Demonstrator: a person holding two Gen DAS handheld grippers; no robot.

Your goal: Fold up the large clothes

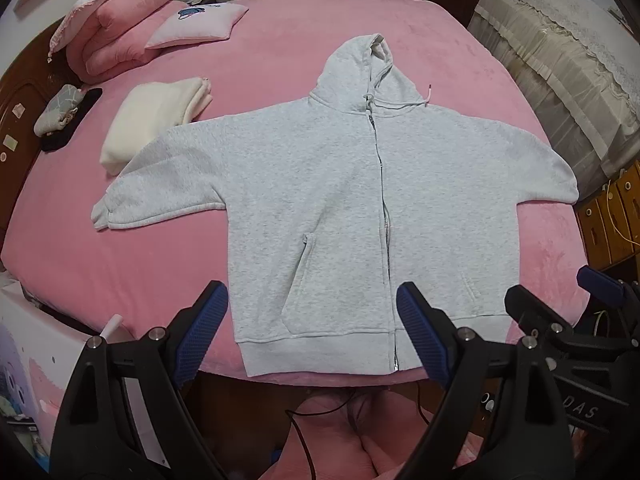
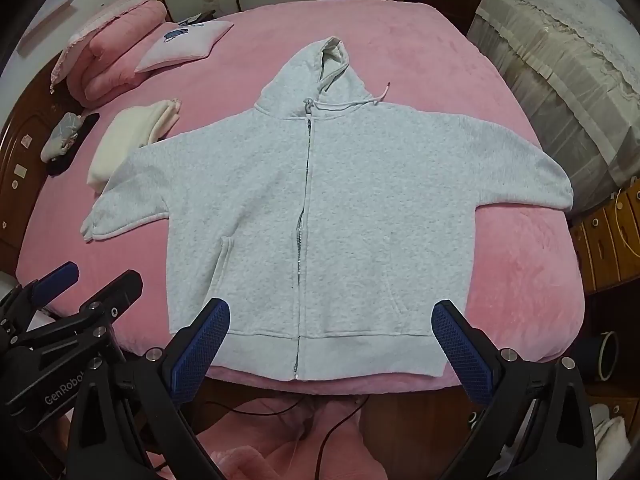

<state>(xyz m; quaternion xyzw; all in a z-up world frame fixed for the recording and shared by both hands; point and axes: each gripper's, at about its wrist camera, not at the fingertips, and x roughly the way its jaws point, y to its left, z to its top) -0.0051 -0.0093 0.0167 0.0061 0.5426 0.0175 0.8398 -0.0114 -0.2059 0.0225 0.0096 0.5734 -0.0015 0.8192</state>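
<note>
Across the pink bed [image 1: 120, 248], a grey zip hoodie [image 1: 320, 184] lies flat and face up, zipper closed, hood toward 12 o'clock, sleeves spread toward 9 and 3 o'clock, hem at the bed's near edge. From the left wrist view, the left gripper [image 1: 312, 332] hovers over that hem with its blue-padded fingers [image 1: 200, 332] spread wide and holding nothing; the zipper's lower end runs between them, nearer the 3 o'clock finger. From the right wrist view, the right gripper [image 2: 330, 352] likewise hangs with fingers [image 2: 460, 348] apart and empty, framing the hem and the pocket on the 3 o'clock side. Each gripper shows at the edge of the other's view, just beside it.

Toward 10 o'clock, a folded cream garment [image 1: 152, 120] sits with the hoodie's sleeve overlapping its near corner. Farther toward 11 o'clock lie a folded pink quilt [image 1: 116, 28] and a small pillow [image 1: 200, 24]. A dark cable [image 1: 304, 432] trails below the bed edge at 6 o'clock
</note>
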